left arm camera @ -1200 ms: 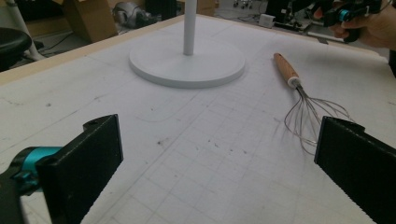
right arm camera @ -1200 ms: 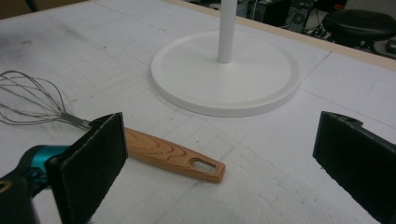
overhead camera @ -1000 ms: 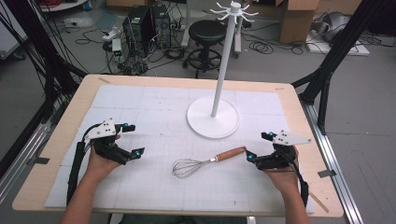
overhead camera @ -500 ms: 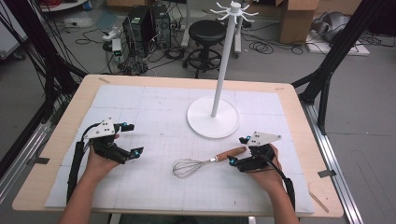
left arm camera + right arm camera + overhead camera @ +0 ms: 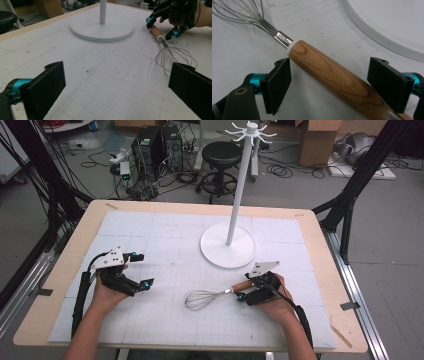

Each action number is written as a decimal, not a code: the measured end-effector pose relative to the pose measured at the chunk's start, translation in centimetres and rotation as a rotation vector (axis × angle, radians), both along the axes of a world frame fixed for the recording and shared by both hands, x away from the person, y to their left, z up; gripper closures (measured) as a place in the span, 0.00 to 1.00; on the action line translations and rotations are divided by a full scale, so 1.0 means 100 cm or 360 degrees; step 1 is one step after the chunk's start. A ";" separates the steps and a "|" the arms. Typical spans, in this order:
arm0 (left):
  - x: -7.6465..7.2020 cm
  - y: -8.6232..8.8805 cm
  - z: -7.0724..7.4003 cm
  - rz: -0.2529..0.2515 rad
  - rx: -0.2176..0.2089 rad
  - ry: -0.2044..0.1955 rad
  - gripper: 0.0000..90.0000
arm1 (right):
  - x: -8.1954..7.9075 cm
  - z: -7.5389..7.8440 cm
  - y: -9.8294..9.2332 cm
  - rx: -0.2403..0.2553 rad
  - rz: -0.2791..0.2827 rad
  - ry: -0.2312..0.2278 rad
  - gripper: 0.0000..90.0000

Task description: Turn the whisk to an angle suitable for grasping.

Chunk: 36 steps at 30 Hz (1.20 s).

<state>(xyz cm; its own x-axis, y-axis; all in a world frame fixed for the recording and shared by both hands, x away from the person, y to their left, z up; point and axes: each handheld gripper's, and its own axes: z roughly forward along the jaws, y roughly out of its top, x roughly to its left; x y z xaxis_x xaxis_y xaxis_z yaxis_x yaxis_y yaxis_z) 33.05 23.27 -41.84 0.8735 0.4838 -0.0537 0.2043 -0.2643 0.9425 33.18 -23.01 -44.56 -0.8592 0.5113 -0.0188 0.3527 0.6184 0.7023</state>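
Note:
A wire whisk (image 5: 212,296) with a wooden handle (image 5: 329,75) lies on the white mat, its wires pointing left. My right gripper (image 5: 244,288) is down at the handle, one jaw on each side of it. Its jaws have just been closing, but in the right gripper view the pads (image 5: 277,85) still stand clear of the wood, so it is open. My left gripper (image 5: 145,269) rests at the mat's left side, open and holding nothing. The left gripper view (image 5: 116,75) looks past its wide jaws to the whisk (image 5: 172,56) and the right gripper (image 5: 162,27).
A white stand with a tall pole (image 5: 237,195) and a round base (image 5: 227,245) sits just behind the whisk, topped with hook arms. The base's rim (image 5: 392,22) lies close beyond the right gripper. The gridded mat (image 5: 165,240) covers the wooden table.
My right gripper has slid left and down from the mat's right side onto the whisk's handle, which now lies between its jaws. The left gripper and the whisk have not moved.

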 end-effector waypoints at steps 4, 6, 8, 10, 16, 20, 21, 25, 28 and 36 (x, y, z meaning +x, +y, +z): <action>-0.002 0.000 0.000 -0.0015 0.0009 0.0002 0.02 | 0.002 0.002 0.004 -0.0032 0.0030 0.0049 0.24; -0.002 0.000 0.000 -0.0018 0.0009 -0.0001 0.02 | 0.002 0.003 0.004 -0.0032 0.0046 0.0059 0.28; -0.003 0.001 0.001 -0.0017 0.0002 -0.0002 0.02 | 0.001 0.004 0.004 -0.0029 0.0055 0.0063 0.31; -0.003 0.001 0.001 -0.0021 -0.0004 0.0001 0.02 | 0.000 0.006 0.002 -0.0021 0.0064 0.0078 0.37; -0.003 0.000 0.001 -0.0024 -0.0006 0.0000 0.02 | -0.003 0.011 0.001 0.0023 0.0118 0.0137 0.51; -0.003 0.001 0.001 -0.0024 -0.0009 -0.0004 0.02 | -0.005 0.012 0.004 0.0012 0.0159 0.0127 0.54; -0.003 0.001 0.001 -0.0024 -0.0009 -0.0005 0.02 | -0.006 0.012 0.004 0.0007 0.0162 0.0115 0.54; -0.003 0.001 0.001 -0.0028 -0.0007 0.0001 0.02 | -0.008 0.010 0.008 -0.0112 0.0200 0.0096 0.47; -0.003 0.001 0.001 -0.0023 -0.0008 -0.0004 0.02 | -0.008 0.010 0.008 -0.0117 0.0206 0.0095 0.48; -0.003 0.002 0.002 -0.0018 -0.0011 -0.0002 0.02 | -0.011 0.014 0.017 -0.0120 0.0262 0.0135 0.65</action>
